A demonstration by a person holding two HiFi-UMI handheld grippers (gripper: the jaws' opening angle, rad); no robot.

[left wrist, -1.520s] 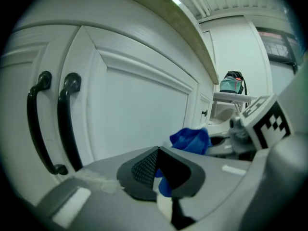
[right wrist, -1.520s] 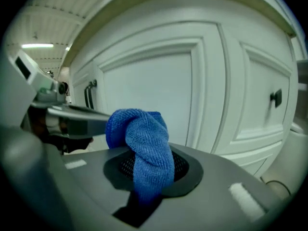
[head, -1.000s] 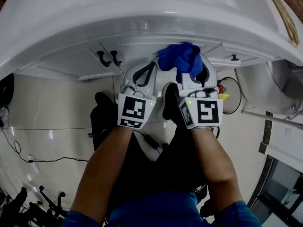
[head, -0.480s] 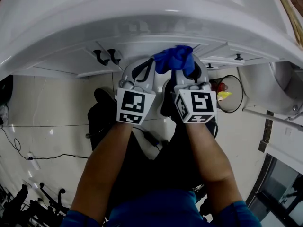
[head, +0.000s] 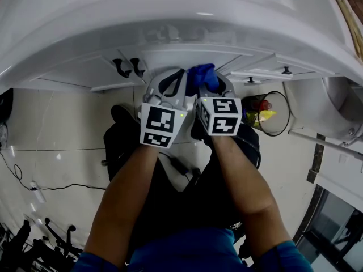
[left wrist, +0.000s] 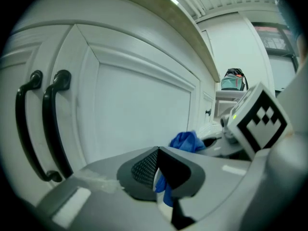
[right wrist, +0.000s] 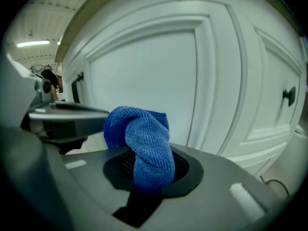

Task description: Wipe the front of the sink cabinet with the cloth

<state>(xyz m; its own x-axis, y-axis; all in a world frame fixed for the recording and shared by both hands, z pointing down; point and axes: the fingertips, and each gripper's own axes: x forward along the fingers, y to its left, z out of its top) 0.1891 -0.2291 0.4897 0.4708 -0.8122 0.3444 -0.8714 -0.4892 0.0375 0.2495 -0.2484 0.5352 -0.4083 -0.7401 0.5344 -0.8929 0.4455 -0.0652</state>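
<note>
The right gripper (right wrist: 149,170) is clamped on the cloth (right wrist: 143,136). The cloth is a blue bunch that stands up out of the jaws, with its long axis roughly upright and its free end towards the cabinet door (right wrist: 144,66). The door panel lies straight ahead of the cloth and close to it. No view confirms contact between the two.

The left gripper (left wrist: 158,157) sits just beside the right one, on its left. Its jaws are closed tip to tip. A blue sliver shows in the seam below the tips, and it cannot be identified as cloth.

In my judgement the right hand does the wiping, since it alone carries the cloth.

Limits of travel:
- Leftward: the left gripper, then the pair of dark handles (left wrist: 50,124).
- Rightward: the raised frame of the panel, then a door with a small knob (right wrist: 288,96).
- Upward: the overhanging counter edge (head: 170,30).

The flat centre of the panel offers the clearest room for a stroke.
</note>
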